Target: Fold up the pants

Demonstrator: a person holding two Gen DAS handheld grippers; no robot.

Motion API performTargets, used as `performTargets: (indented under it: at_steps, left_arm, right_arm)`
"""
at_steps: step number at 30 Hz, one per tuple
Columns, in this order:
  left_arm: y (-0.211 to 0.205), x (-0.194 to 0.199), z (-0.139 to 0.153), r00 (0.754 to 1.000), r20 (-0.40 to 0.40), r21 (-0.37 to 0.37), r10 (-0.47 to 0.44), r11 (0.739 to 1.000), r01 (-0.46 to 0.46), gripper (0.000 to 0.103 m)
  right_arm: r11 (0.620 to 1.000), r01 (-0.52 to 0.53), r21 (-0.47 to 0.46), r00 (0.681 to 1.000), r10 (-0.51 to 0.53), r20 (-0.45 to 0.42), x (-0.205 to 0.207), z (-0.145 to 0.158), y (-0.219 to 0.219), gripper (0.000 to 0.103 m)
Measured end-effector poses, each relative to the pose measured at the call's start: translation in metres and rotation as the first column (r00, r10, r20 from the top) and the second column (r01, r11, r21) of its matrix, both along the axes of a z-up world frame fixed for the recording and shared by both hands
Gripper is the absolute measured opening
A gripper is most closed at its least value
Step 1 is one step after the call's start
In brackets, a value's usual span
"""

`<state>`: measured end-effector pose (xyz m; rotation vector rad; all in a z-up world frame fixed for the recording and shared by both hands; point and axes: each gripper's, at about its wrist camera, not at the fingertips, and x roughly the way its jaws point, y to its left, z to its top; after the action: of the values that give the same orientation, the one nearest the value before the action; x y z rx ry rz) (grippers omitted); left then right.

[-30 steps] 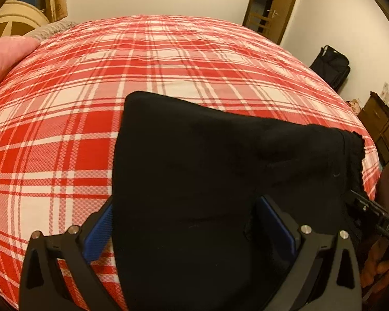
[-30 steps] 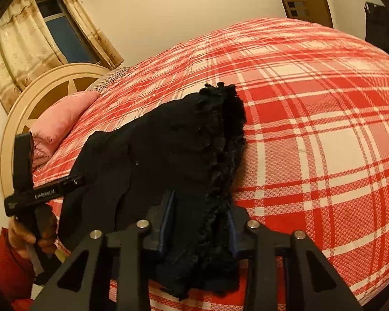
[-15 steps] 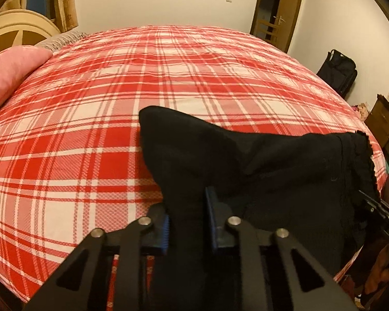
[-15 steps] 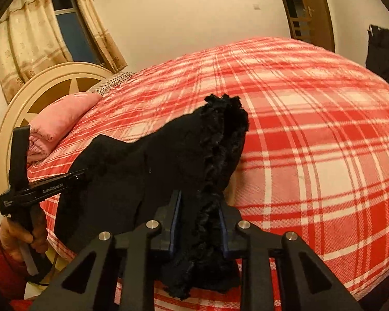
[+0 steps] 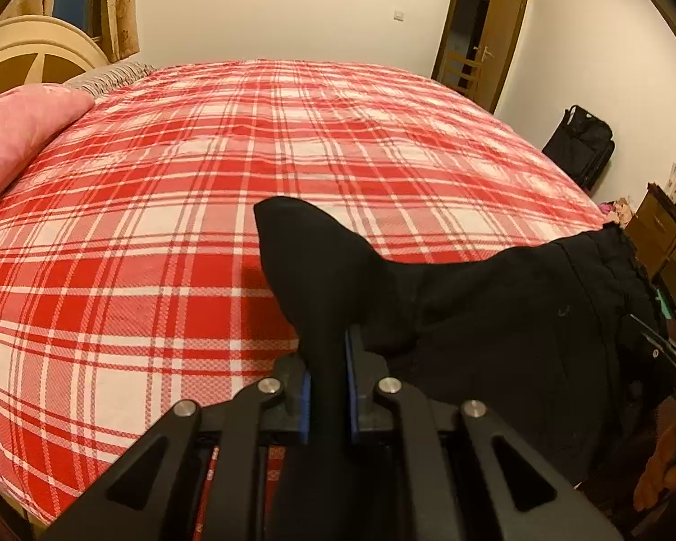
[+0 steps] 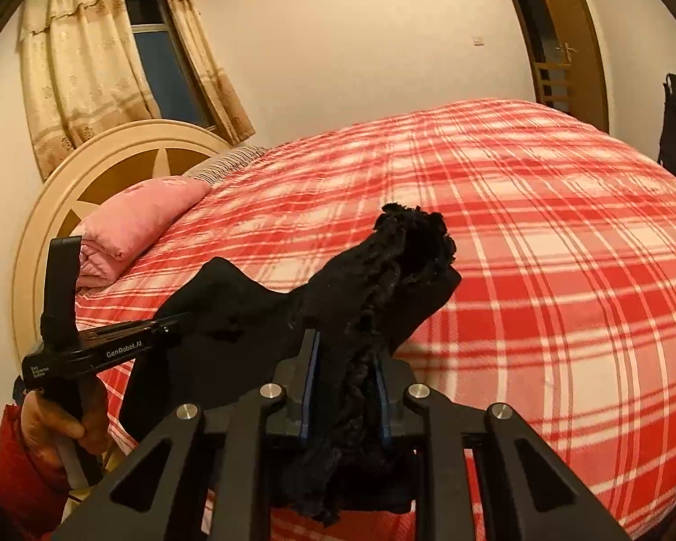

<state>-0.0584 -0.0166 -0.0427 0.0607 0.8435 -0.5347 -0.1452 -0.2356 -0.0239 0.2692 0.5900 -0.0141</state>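
The black pants (image 5: 495, 311) hang between my two grippers at the near edge of the red plaid bed (image 5: 203, 180). My left gripper (image 5: 326, 360) is shut on a smooth fold of the pants, which sticks up in a point past the jaws. My right gripper (image 6: 344, 360) is shut on the frilly gathered end of the pants (image 6: 401, 261). In the right wrist view the left gripper's body (image 6: 103, 347) and the hand holding it show at the left, with black cloth stretched from it.
A pink pillow (image 5: 18, 135) and a round cream headboard (image 6: 90, 171) stand at the bed's head. A black suitcase (image 5: 581, 144), a wooden dresser (image 5: 667, 243) and an open door (image 5: 486, 31) lie beyond the bed's right side.
My left gripper went from open around the cloth to shut on it. Both grippers have risen, lifting the pants off the bed so the cloth bunches into peaks.
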Motion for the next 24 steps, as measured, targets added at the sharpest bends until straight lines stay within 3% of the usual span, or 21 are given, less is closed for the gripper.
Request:
performTargets:
  at_steps: [12,19,24]
  left_arm:
    - [0.022,0.019,0.02,0.996,0.05,-0.024,0.071,0.997,-0.07,0.012]
    - [0.057,0.041,0.029,0.983,0.079,-0.035,0.164,0.986,-0.162,0.012]
    - [0.097,0.059,0.038,0.959,0.102,-0.045,0.263,0.965,-0.26,0.012]
  right_arm:
    - [0.994,-0.097,-0.046,0.994,0.099,0.042,0.048,0.022,0.029,0.02]
    - [0.979,-0.198,-0.053,0.978,0.201,0.061,0.105,0.033,0.065,0.02]
    - [0.952,-0.301,-0.055,0.949,0.304,0.079,0.159,0.037,0.107,0.02]
